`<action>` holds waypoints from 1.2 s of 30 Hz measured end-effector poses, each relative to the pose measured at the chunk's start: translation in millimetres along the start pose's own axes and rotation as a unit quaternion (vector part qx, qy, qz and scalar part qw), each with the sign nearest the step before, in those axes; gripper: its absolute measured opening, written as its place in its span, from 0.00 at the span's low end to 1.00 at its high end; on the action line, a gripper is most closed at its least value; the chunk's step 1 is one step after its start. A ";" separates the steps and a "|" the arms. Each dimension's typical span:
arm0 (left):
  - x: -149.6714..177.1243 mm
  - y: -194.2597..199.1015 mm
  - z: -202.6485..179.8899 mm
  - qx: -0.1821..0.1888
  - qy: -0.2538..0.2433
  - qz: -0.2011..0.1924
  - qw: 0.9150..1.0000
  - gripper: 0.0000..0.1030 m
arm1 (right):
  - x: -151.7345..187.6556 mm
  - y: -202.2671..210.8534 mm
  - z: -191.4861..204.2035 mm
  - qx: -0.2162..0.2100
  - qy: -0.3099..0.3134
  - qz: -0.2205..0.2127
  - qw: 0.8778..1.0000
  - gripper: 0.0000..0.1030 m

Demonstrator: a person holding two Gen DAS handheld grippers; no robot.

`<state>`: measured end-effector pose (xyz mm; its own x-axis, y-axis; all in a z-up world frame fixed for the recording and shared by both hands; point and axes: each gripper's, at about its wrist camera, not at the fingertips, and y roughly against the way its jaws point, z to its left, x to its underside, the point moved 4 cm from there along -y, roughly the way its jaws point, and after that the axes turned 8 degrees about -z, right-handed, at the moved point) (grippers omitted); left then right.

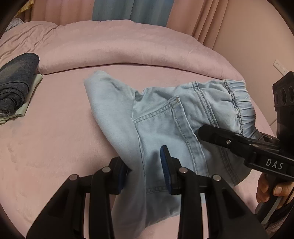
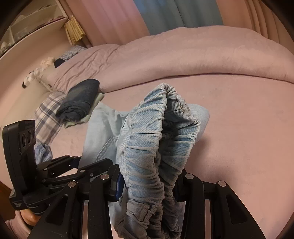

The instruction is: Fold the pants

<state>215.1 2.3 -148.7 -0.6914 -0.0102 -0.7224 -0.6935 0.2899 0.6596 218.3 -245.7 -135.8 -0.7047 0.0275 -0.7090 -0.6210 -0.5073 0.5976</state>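
Light blue pants bunched on the pink bed, left gripper clamped on a leg fold, right gripper pinching the elastic waistband, seen close only from the right wrist, folded dark clothes alongside, pink curtains behind.

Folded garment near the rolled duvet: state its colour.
Dark blue-grey garment, best seen in the left wrist view.

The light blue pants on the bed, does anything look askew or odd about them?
Yes. The light blue pants lie bunched and twisted, not flat, and the elastic waistband is crumpled in the right hand-held gripper.
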 end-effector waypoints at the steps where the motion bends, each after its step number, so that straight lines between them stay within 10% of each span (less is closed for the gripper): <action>1: 0.4 -2.9 1.2 -0.001 0.000 0.003 1.000 0.31 | 0.9 -0.9 -1.0 0.002 -0.001 0.002 1.000 0.41; 20: 10.1 -32.1 25.4 -0.037 -0.013 0.038 0.999 0.32 | 1.2 -29.4 -29.4 0.046 -0.008 0.043 0.998 0.41; 36: 32.4 -18.5 64.9 -0.095 -0.008 0.047 0.994 0.70 | 20.2 -1.6 -74.2 0.107 -0.038 0.054 0.992 0.69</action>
<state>218.7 58.7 -197.9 -0.7521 0.0244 -0.6586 -0.6534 0.1031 0.7500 230.6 -308.2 -178.9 -0.7897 0.0531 -0.6112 -0.5939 -0.3159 0.7399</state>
